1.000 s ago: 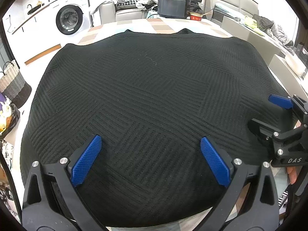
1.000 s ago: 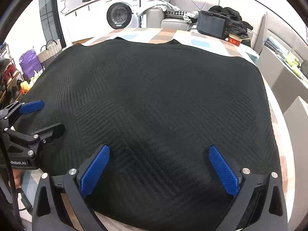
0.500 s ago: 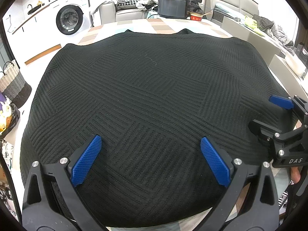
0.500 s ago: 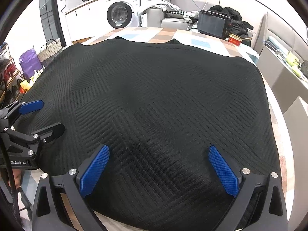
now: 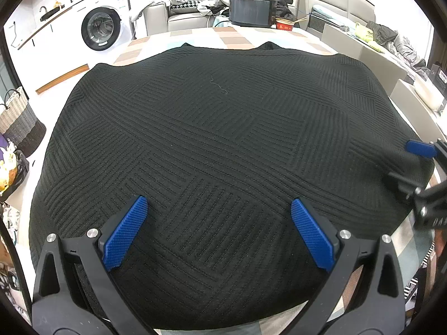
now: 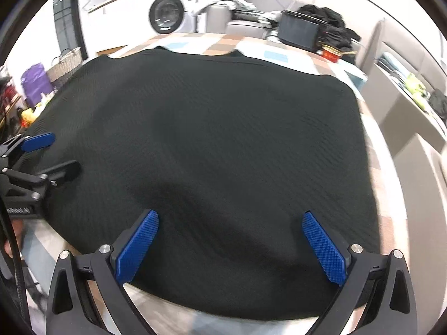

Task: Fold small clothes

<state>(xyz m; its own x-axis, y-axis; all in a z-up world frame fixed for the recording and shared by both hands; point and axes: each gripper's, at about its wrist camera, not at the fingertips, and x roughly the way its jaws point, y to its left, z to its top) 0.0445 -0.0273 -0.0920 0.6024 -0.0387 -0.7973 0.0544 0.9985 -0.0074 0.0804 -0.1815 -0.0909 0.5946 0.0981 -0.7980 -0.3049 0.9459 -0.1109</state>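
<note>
A black ribbed knit garment (image 5: 212, 139) lies spread flat over most of the checked table, its collar at the far edge. My left gripper (image 5: 218, 209) hovers open above its near hem, nothing between the blue pads. The right gripper (image 5: 402, 164) shows at the right edge of the left wrist view, jaws apart over the cloth. In the right wrist view the same garment (image 6: 223, 128) is blurred. My right gripper (image 6: 230, 223) stands open over the near hem, and the left gripper (image 6: 60, 156) shows at that view's left edge, open too.
The checked tablecloth (image 5: 223, 36) shows beyond the collar. A dark box (image 5: 251, 14) and a red bowl (image 5: 285, 24) sit at the far end. A washing machine (image 5: 102, 32), sofa and woven basket (image 5: 19, 122) stand around the table.
The right gripper has pulled back and lifted a little toward me; its view is now motion-blurred and more table shows before the hem. The left gripper has hardly moved.
</note>
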